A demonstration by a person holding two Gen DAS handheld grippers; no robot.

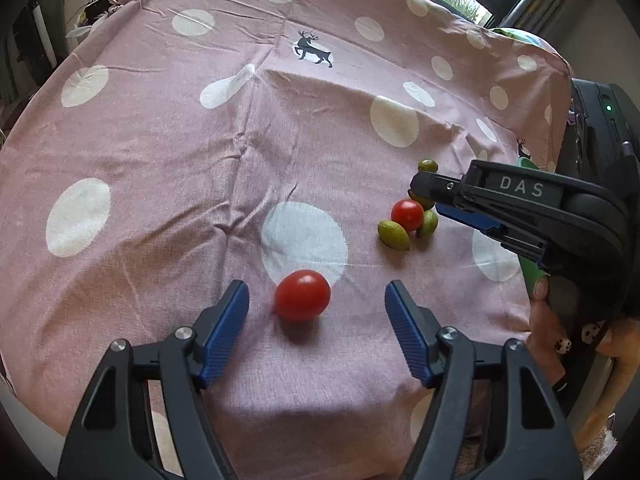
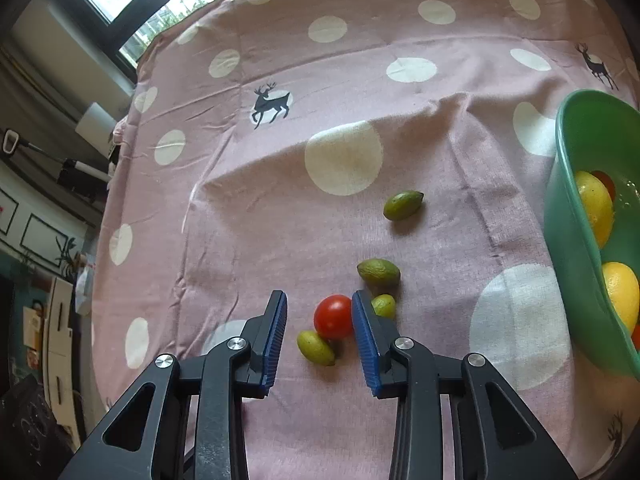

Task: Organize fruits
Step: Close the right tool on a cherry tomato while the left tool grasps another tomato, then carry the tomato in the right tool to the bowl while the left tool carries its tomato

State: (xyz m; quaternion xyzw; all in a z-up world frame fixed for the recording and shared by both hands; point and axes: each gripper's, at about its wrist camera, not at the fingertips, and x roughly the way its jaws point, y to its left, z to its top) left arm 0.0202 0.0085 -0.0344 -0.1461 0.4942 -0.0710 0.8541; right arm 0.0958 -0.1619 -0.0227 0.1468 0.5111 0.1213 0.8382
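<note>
Left claw (image 1: 316,312) spread, pads clear of the lone tomato (image 1: 303,295) lying between the jaws on the pink dotted cloth (image 1: 160,160), a gap on each side. Best closed squarely across the tomato's middle, gently, since a round smooth skin would likely squirt out of a skewed pinch. Right claw (image 2: 320,332) half spread, straddling a second tomato (image 2: 334,317) in the cluster; right pad seemingly against or just beside its skin, left pad well clear, so not yet a grip, though contact hard to judge from this angle. Crowded there: one green fruit (image 2: 315,347) touching the tomato on the near left, another small green fruit (image 2: 383,305) just behind the right pad, a third (image 2: 379,272) just ahead of the claw, a fourth (image 2: 403,205) farther ahead and apart. Worth centring on the tomato before closing, to avoid trapping a green one alongside it. Off to the right of that claw, a green bowl (image 2: 568,216) already holding yellow and red fruit, probably the drop-off. Bowl contents seen from the right wrist alone; from the left wrist only a sliver of green behind the right claw (image 1: 420,196). Shown by the left wrist only: the lone tomato, the right claw side-on above the cluster, and the hand (image 1: 560,320) gripping it.
</note>
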